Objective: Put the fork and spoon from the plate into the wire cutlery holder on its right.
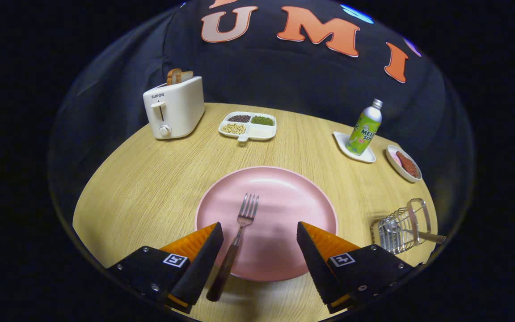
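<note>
At the bottom centre of the frame, the gripper (259, 235) is spread wide, holding nothing. Between its fingers, nearer the left one, a fork (235, 241) lies on the pink plate (284, 201), handle over the near rim. Lower right, the wire cutlery holder (403, 228) holds a spoon (418, 232). Upper centre, a divided tray (264, 131) holds beans; upper left, a toaster (175, 109) holds bread (178, 76).

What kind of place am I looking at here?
Likely a mock breakfast table in a cloth-walled booth: a toaster with bread, a pink plate holding a fork, and the open gripper above it.
</note>
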### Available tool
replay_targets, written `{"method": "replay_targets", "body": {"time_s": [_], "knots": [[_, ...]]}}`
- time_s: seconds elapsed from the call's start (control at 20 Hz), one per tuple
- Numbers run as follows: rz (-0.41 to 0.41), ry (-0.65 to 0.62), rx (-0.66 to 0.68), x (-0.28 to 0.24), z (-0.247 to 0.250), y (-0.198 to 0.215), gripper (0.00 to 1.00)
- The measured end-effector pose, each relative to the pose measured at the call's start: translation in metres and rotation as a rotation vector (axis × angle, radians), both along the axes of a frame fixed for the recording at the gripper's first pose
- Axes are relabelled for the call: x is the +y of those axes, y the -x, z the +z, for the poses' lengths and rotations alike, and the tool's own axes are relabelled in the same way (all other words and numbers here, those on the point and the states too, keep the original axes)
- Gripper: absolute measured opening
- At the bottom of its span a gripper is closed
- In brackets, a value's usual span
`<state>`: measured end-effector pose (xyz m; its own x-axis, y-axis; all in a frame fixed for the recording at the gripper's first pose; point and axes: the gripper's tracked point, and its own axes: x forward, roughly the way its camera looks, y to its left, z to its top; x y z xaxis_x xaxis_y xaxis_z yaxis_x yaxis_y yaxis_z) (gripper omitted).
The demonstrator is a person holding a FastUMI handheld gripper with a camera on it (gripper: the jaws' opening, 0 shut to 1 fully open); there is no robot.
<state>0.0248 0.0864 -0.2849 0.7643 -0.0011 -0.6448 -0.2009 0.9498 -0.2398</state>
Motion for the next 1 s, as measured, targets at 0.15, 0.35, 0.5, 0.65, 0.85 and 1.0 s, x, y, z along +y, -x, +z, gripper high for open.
{"method": "replay_targets", "body": {"time_s": [0.15, 0.35, 0.5, 0.65, 0.85, 1.0], "knots": [[-0.009, -0.002, 0.029, 0.002, -0.014, 0.001, 0.88], [-0.016, -0.008, 0.051, 0.006, -0.023, 0.001, 0.65], [-0.015, -0.009, 0.068, 0.006, -0.027, 0.002, 0.45], [-0.012, -0.006, 0.077, 0.005, -0.028, 0.007, 0.21], [-0.011, -0.016, 0.091, 0.006, -0.029, 0.005, 0.04], [-0.022, -0.043, 0.081, 0.004, -0.019, 0.003, 0.03]]}}
